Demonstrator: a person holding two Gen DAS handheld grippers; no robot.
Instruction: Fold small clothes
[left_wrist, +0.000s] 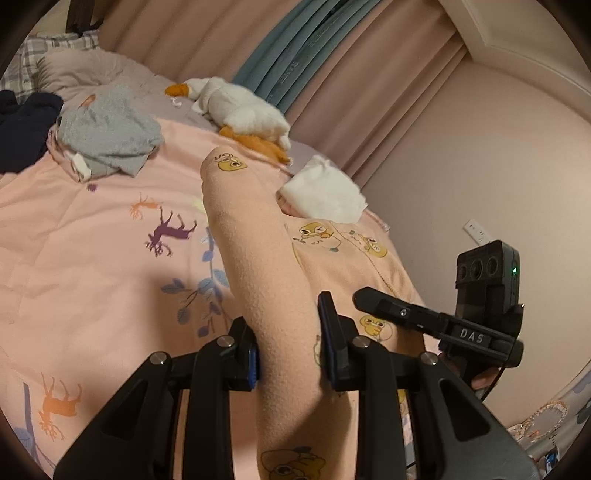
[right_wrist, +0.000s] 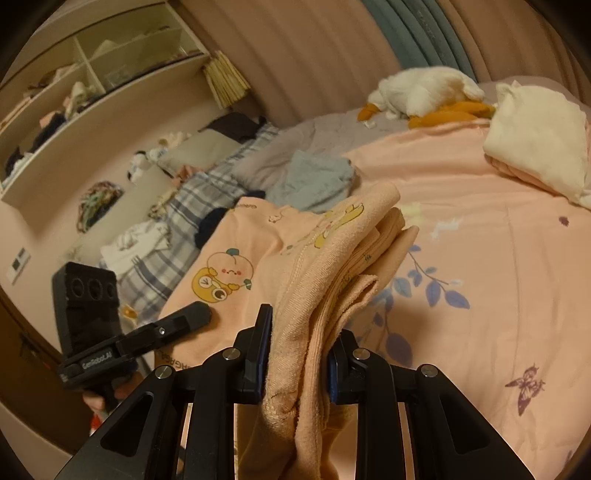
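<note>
Peach garment (left_wrist: 273, 280) pinched between left gripper (left_wrist: 290, 354) pads, bunched edge (right_wrist: 325, 295) likewise in right gripper (right_wrist: 297, 365), above bedspread (left_wrist: 92, 258).

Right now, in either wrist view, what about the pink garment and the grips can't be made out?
- Pink garment: full shape, cut off by both bottom edges.
- Left gripper and right gripper: pad contact hidden by bunched cloth.
- Garment's far end, right wrist view: draped folds.

The pink bed cover (left_wrist: 92, 258) lies free at 9 o'clock of the held peach garment (left_wrist: 258, 258). Grey clothes (left_wrist: 110, 136) at 11 and white cloth (left_wrist: 325, 195) at 1 block passage.
</note>
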